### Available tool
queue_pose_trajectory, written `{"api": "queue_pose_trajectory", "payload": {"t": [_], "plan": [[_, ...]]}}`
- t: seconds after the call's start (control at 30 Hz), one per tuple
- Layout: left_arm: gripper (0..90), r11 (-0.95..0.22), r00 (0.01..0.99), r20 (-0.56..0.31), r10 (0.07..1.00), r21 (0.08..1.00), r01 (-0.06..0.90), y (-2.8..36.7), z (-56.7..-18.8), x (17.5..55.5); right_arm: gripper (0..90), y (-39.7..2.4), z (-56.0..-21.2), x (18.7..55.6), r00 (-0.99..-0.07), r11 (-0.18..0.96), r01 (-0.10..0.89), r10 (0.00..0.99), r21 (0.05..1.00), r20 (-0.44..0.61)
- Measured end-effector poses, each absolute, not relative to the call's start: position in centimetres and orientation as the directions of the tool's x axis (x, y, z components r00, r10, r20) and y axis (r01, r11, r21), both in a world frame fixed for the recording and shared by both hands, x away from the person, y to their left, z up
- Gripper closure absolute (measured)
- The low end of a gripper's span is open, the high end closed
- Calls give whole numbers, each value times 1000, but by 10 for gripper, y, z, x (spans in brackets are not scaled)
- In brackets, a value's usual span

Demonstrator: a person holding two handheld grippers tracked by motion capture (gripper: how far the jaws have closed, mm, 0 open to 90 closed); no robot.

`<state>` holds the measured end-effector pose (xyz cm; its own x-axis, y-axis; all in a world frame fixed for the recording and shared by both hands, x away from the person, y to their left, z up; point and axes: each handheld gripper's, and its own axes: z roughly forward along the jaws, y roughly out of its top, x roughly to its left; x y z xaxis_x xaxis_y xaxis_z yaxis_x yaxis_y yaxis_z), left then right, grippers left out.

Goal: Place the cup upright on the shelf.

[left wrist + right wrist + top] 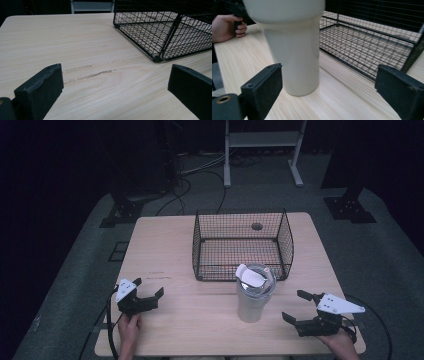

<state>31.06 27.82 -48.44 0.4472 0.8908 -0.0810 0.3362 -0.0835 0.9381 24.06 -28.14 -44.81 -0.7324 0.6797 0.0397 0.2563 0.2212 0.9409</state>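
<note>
The step in hand looks like the approach to a grasp. A pale tumbler [253, 296] stands upright on the counter [165, 250], just near of the black wire basket [243, 245], with a clear lid and something white lying on top of it; what that white piece is, the high view is too coarse to say.

The right hand-held gripper [299, 307] sits to the right of the tumbler, jaws spread wide and pointed toward it, not yet touching. In the right gripper view the tumbler's [294, 50] lower body stands ahead between the two jaws, closer to the left one.

The left hand-held gripper [149, 292] rests well apart at the near left of the counter, jaws also wide, with nothing between them but bare wood and a corner of the basket [162, 32] ahead.

The next move probably calls for sliding the right hand-held gripper forward until the tumbler's narrow lower body is centred between the jaws, then closing evenly so that the tall cup does not tip. The basket seems the likely destination.
</note>
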Motion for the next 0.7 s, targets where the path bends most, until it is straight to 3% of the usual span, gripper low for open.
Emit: {"api": "queue_pose_trajectory", "payload": {"t": [0.7], "plan": [[0, -85, 449, -80, 890, 938, 335, 278, -484, 311, 29, -251, -446, 236, -794, 254, 240, 607, 937, 39]]}}
